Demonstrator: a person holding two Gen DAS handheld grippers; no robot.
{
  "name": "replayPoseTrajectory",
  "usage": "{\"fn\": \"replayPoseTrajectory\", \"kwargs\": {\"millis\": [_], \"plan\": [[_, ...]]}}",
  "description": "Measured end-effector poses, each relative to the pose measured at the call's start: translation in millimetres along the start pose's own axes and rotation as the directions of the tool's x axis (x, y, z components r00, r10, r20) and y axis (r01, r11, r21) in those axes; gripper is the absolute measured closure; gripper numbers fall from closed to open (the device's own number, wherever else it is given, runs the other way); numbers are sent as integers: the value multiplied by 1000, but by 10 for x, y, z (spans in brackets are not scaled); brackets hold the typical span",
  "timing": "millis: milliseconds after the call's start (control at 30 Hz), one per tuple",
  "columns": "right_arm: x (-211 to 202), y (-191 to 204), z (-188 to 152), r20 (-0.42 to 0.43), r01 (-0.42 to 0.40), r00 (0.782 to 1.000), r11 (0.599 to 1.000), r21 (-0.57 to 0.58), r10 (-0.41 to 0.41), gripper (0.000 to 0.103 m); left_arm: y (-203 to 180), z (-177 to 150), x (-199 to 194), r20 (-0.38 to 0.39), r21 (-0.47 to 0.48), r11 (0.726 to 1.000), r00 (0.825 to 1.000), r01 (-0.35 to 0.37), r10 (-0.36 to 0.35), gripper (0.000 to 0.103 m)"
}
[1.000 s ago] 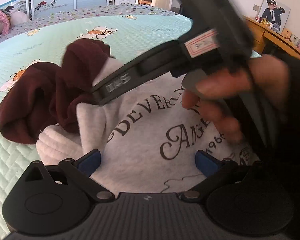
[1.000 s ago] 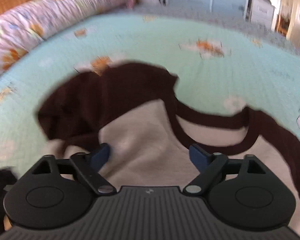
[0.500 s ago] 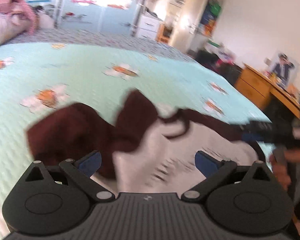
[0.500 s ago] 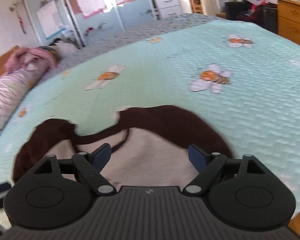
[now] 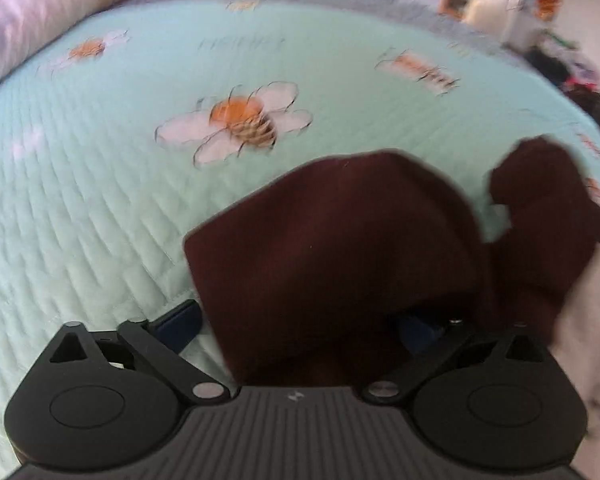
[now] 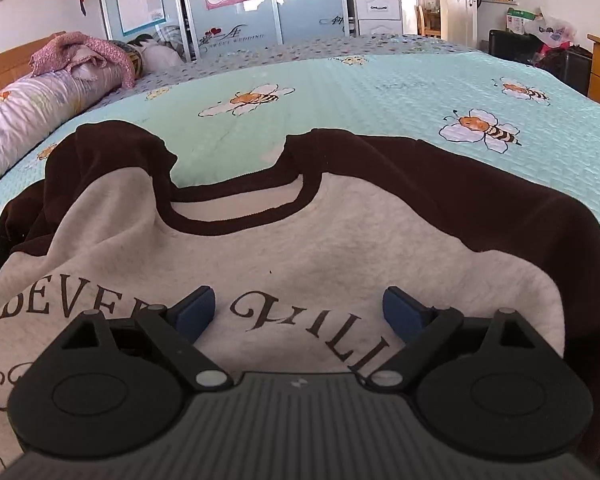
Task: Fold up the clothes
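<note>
Raglan sweatshirt [image 6: 300,248] spread face-up on bee-print bedspread [image 6: 380,92] for folding; right gripper [image 6: 300,312] spread, empty; left gripper [image 5: 300,320] spread around maroon sleeve [image 5: 332,248], ungripped.

Bee-print bedspread [image 6: 380,92], rolled floral quilt [image 6: 32,104], white drawers [image 6: 378,12]

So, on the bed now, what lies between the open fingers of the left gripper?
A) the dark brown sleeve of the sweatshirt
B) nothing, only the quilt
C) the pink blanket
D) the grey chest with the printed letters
A: in the left wrist view the dark brown sleeve lies between the spread fingers of the left gripper.
</note>
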State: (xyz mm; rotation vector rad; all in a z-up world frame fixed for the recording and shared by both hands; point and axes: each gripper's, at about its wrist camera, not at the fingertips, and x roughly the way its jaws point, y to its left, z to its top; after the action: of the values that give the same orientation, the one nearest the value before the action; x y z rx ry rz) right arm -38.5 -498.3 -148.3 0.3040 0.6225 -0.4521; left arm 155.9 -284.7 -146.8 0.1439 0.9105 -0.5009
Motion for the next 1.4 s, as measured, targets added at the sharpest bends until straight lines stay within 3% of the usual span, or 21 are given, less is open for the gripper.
{"fn": "replayPoseTrajectory", "kwargs": {"millis": [67, 133, 200, 233, 367, 500, 600, 633, 733, 800, 867, 933, 1033, 1133, 1267, 1400], "plan": [[-35, 7, -28, 12, 4, 1000, 1000, -3, -4, 11, -114, -5, -5, 34, 24, 1000, 999, -13, 12, 5], [-32, 15, -44, 23, 9, 1000, 1000, -5, -9, 10, -111, 7, -90, 61, 11, 999, 997, 49, -50, 45], [-34, 23, -59, 34, 13, 999, 1000, -6, -12, 9, -35, 46, -201, 85, -38, 990, 987, 140, -136, 67], [-39, 32, -69, 39, 15, 999, 1000, -5, -14, 9, 5, 65, -297, 109, -57, 982, 979, 181, -174, 70], [-42, 41, -79, 47, 16, 999, 1000, -3, -15, 9, 128, 41, -933, 259, -73, 963, 937, 259, -233, 71], [-58, 34, -86, 51, 12, 999, 1000, 1, -12, 9, 366, -80, -1606, 389, -80, 964, 898, 253, -204, 71], [-71, 32, -95, 57, 11, 998, 1000, 3, -11, 9, 562, -176, -1822, 404, -77, 977, 902, 199, -152, 65], [-75, 31, -98, 58, 11, 998, 1000, 4, -11, 9, 623, -216, -1824, 384, -97, 980, 915, 173, -124, 61], [-80, 31, -99, 60, 11, 998, 1000, 5, -12, 9, 752, -425, -1556, 220, -211, 974, 975, 79, -32, 51], [-94, 26, -99, 61, 8, 998, 1000, 7, -8, 9, 797, -608, -1381, 110, -267, 963, 994, 29, 0, 48], [-114, 13, -101, 61, 2, 998, 1000, 11, -3, 9, 786, -763, -1303, 40, -298, 954, 999, 8, 4, 48], [-121, 6, -100, 61, -1, 998, 1000, 14, 1, 9, 707, -812, -1321, 26, -280, 960, 1000, 12, -5, 46], [-126, 0, -91, 59, -4, 998, 1000, 18, 3, 9, 496, -794, -1542, 72, -208, 977, 997, 45, -30, 46], [-136, -9, -83, 58, -11, 998, 1000, 24, 10, 9, 172, -748, -1763, 145, -92, 987, 982, 132, -117, 40], [-163, -23, -60, 52, -23, 998, 999, 35, 21, 9, -319, -637, -1724, 112, 57, 956, 950, 288, -293, 36], [-244, -129, 33, 35, -55, 998, 997, 53, 54, 9, -619, -527, -1574, 84, 115, 933, 932, 341, -352, 35]]}}
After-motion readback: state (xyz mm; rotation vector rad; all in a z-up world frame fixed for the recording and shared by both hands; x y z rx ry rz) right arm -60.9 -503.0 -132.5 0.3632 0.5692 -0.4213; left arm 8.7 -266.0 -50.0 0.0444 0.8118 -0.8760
